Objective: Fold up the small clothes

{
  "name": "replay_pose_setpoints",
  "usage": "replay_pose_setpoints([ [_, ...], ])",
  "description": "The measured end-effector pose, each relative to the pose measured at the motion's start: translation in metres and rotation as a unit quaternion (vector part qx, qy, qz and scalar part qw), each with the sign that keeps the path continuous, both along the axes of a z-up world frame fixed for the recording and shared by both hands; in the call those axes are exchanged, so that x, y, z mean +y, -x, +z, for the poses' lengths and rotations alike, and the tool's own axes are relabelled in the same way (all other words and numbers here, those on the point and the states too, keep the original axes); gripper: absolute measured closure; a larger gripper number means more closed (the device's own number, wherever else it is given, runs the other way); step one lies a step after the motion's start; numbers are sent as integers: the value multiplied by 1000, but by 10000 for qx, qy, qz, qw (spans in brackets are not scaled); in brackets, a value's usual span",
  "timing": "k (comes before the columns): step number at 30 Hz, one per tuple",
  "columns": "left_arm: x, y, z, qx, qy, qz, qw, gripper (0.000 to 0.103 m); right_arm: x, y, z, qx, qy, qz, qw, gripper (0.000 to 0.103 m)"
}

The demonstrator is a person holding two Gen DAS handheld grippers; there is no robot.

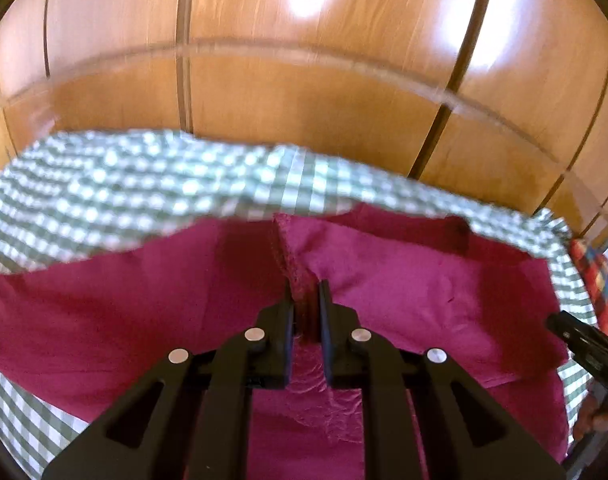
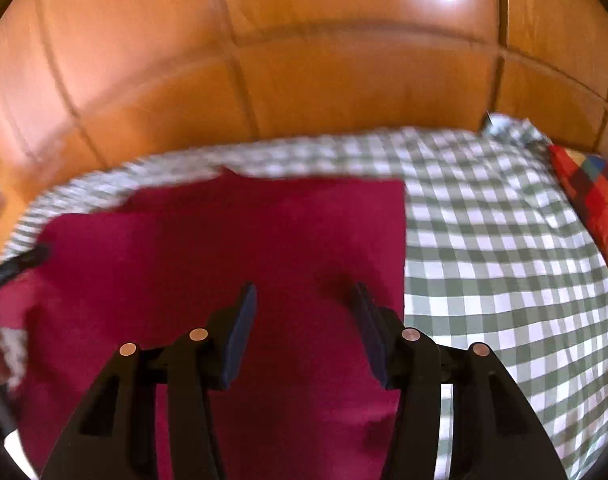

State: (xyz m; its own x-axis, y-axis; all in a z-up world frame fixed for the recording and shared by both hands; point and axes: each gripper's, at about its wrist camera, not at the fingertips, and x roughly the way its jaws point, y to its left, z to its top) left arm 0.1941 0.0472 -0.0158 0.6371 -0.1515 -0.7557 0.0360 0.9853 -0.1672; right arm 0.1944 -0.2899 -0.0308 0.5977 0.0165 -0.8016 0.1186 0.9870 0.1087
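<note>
The left gripper (image 1: pixel 306 300) pinches a seam ridge of the garment (image 1: pixel 404 280); the right gripper (image 2: pixel 304 304), fingers spread, hovers above its right edge.

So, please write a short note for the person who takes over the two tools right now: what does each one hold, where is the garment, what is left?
Left tool: shut on a stitched edge of the magenta cloth garment.
Right tool: open, above the same garment, holding nothing.
The garment lies on the green-and-white checked cloth, in front of the wooden cabinet doors. A multicoloured patchwork cushion is at the right.
Done: apparently partly folded; layers overlap.
Left: probably finish the fold and release.
</note>
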Motion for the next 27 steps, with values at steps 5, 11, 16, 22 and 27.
replay_pose_setpoints([
  [5, 14, -1, -33, 428, 78, 132, 9990, 85, 8, 12, -12, -396, 297, -28, 9988, 53],
  [11, 72, 37, -12, 199, 630, 636, 9958, 77, 12, 12, -12, -410, 390, -27, 9984, 53],
  [16, 184, 94, -9, 34, 910, 1901, 9775, 78, 10, 13, -11, -461, 365, -37, 9983, 53],
  [22, 328, 156, -33, 228, 1303, 3682, 9203, 79, 14, 12, -11, -431, 519, -35, 9977, 52],
  [27, 391, 161, -54, 357, 1888, 4248, 8847, 79, 21, 12, -11, -401, 744, -38, 9964, 52],
])
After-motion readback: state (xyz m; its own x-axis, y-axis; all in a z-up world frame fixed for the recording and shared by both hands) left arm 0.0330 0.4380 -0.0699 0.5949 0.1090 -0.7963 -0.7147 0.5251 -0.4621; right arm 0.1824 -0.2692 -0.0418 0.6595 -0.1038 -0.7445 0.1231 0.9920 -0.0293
